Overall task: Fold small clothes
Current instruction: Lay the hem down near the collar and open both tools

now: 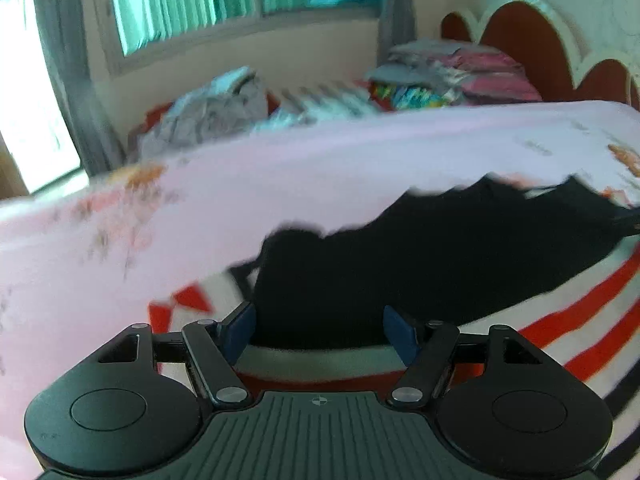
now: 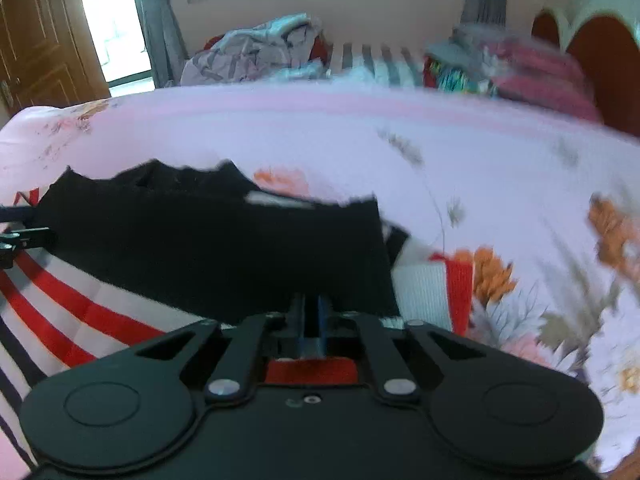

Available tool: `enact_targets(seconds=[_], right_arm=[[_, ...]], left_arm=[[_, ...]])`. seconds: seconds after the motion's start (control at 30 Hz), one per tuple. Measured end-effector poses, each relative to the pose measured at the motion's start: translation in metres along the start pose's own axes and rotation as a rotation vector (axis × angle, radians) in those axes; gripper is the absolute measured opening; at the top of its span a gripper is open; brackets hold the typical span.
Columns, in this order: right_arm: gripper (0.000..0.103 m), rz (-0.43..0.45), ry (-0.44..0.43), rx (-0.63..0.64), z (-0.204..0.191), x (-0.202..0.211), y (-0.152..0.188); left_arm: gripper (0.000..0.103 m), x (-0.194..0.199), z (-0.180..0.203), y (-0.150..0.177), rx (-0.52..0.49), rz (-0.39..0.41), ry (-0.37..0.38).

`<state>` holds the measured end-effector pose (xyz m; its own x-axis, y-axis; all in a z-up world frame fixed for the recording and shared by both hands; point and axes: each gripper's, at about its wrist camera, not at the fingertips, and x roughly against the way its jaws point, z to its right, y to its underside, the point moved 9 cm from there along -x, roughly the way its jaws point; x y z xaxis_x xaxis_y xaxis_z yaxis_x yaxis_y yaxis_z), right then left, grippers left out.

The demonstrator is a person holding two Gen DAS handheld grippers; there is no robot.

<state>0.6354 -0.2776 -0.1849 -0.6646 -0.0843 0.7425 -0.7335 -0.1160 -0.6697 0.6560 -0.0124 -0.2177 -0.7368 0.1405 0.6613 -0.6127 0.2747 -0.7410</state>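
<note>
A small knitted garment with a black upper panel (image 1: 420,264) and a white body crossed by red and dark stripes (image 1: 576,320) lies spread on a pale pink bedsheet printed with orange flowers (image 1: 248,184). Both views are motion-blurred, so fine detail of the cloth edges is soft.

The left gripper (image 1: 319,330) has its two blue-padded fingers (image 1: 240,330) spread wide apart, one on each side of the near edge of the black panel. Nothing is pinched between them; whether the pads touch the fabric cannot be told through the blur.

In the right wrist view, the same garment's black panel (image 2: 224,248) reaches right up to the right gripper (image 2: 312,316), whose blue-padded fingers (image 2: 323,316) are drawn close together with only a thin gap showing. The black cloth edge meets the fingertips and red striped fabric (image 2: 312,372) shows just beneath them, so the claw appears clamped on the garment's edge. A white ribbed piece with a red band (image 2: 432,288) sits just right of the fingers. At the far left edge of this view a black bit of the other gripper (image 2: 20,236) pokes in beside the black panel.

Beyond the sheet, a crumpled grey-white heap of clothes (image 2: 256,56) and a stack of folded pink and grey clothes (image 1: 460,72) rest near a red scalloped headboard (image 1: 532,44).
</note>
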Motion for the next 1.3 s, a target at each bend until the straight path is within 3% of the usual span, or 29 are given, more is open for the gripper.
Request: enact_targets(seconds=[0.03, 0.13, 0.27, 0.37, 0.53, 0.63, 0.73, 0.83, 0.97, 1.17, 1.3], right_arm=[[0.042, 0.026, -0.03, 0.033, -0.019, 0.006, -0.002], [0.036, 0.004, -0.124, 0.087, -0.061, 0.004, 0.003], [0.036, -0.039, -0.134, 0.143, -0.087, -0.005, 0.021], [0.037, -0.05, -0.105, 0.114, -0.066, 0.003, 0.029], [0.038, -0.075, -0.047, -0.001, -0.003, 0.034, 0.061], [0.038, -0.045, -0.017, 0.013, -0.005, 0.053, 0.065], [0.038, 0.027, -0.089, -0.002, -0.036, 0.072, 0.053], [0.037, 0.009, -0.171, 0.049, -0.083, 0.069, 0.054], [0.038, -0.081, -0.189, 0.102, -0.114, 0.051, 0.08], [0.036, -0.077, -0.17, 0.125, -0.103, 0.071, 0.094], [0.034, -0.073, -0.056, 0.075, -0.049, 0.085, 0.107]], left_arm=[[0.071, 0.007, 0.01, -0.003, 0.002, 0.022, 0.029], [0.071, 0.017, 0.055, -0.003, -0.035, 0.028, 0.1], [0.071, 0.015, 0.085, 0.015, -0.052, -0.019, 0.131], [0.071, 0.019, 0.066, 0.029, -0.008, -0.039, 0.114], [0.071, 0.034, -0.006, 0.06, 0.11, -0.042, 0.052], [0.071, 0.053, -0.012, 0.065, 0.14, -0.005, 0.054], [0.071, 0.073, 0.012, 0.063, 0.122, 0.036, 0.076], [0.071, 0.076, 0.053, 0.062, 0.071, 0.03, 0.106], [0.071, 0.066, 0.09, 0.072, 0.007, -0.038, 0.083], [0.071, 0.085, 0.058, 0.088, 0.042, -0.049, 0.003], [0.071, 0.097, 0.007, 0.111, 0.102, -0.064, -0.062]])
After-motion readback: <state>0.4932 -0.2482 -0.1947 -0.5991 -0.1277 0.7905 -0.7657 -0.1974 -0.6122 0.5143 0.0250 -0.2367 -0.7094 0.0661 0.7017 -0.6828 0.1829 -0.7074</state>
